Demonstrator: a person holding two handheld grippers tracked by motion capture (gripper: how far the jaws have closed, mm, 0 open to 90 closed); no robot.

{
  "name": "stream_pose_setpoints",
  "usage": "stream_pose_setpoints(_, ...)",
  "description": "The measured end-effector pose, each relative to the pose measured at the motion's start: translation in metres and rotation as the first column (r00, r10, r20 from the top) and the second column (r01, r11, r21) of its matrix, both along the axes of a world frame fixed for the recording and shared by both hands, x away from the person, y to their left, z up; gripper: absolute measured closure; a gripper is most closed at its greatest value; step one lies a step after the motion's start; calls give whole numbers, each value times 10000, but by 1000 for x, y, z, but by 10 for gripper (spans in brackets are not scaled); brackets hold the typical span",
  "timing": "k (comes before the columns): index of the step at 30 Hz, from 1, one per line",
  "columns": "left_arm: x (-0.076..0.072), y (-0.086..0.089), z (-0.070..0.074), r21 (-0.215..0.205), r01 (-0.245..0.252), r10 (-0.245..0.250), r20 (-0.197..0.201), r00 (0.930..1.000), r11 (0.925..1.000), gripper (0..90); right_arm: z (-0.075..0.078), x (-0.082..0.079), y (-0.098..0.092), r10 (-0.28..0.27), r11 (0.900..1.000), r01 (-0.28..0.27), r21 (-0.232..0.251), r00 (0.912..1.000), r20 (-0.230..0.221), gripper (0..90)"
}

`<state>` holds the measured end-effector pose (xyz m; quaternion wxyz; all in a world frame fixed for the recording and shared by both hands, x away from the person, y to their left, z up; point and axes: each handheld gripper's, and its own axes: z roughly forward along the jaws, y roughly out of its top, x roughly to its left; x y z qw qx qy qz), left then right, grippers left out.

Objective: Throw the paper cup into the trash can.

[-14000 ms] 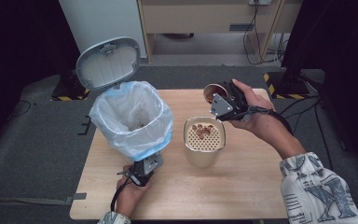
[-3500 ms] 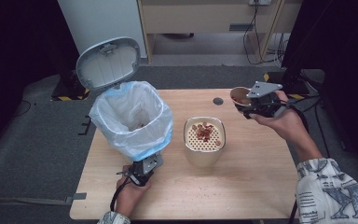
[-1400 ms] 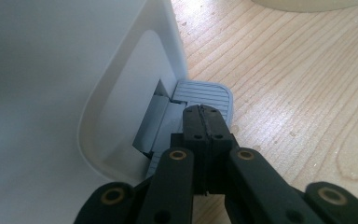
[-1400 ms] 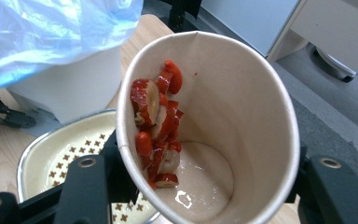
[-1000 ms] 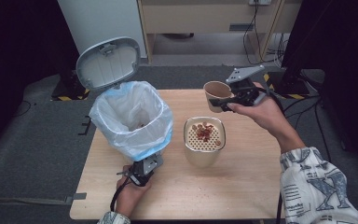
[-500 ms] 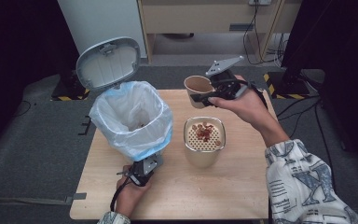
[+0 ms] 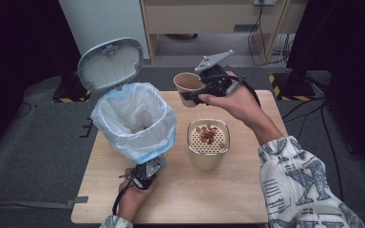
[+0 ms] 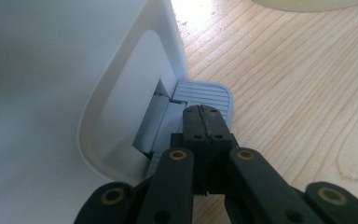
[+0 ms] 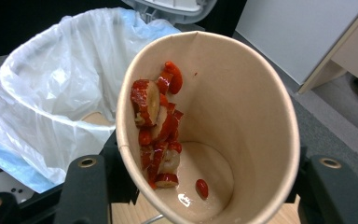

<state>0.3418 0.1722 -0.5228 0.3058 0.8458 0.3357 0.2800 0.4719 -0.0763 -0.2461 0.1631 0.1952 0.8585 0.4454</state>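
From above, the right gripper point(image 7: 200, 93) holds a brown paper cup point(image 7: 188, 87) in the air over the far side of the wooden table point(image 7: 237, 194), tilted toward the bin point(image 7: 135, 121) with its white liner and raised lid point(image 7: 110, 63). A cream strainer pot point(image 7: 208, 143) stands beside the bin. The left gripper point(image 7: 145, 173) sits at the bin's base.

In the left gripper view, the jaws are pressed together, tips resting on the grey ribbed pedal point(image 8: 204, 95).

In the right gripper view, the jaws pinch the cup's point(image 9: 242, 121) wall — red-skinned fruit slices point(image 9: 156, 123) cling inside, liner point(image 9: 51, 93) behind.
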Motion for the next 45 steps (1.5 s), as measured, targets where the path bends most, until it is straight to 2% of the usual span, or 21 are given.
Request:
stream_pose_setpoints(23,0,0,0,-22,-13,13,-23,10000,10000,892,9,-1,42,510,9987,-510,87,9987,-17,412)
stream_pose_setpoints(30,0,0,0,-37,-21,21,-30,10000,10000,891,9,0,55,663,9977,-663,137,9978,-24,411)
stream_pose_setpoints(34,0,0,0,-28,-17,17,-16,10000,10000,892,7,0,62,715,9974,-715,-80,9974,-31,411)
stream_pose_setpoints(45,0,0,0,-21,-22,22,-34,10000,10000,891,4,1,75,771,9970,-771,99,9970,-50,408)
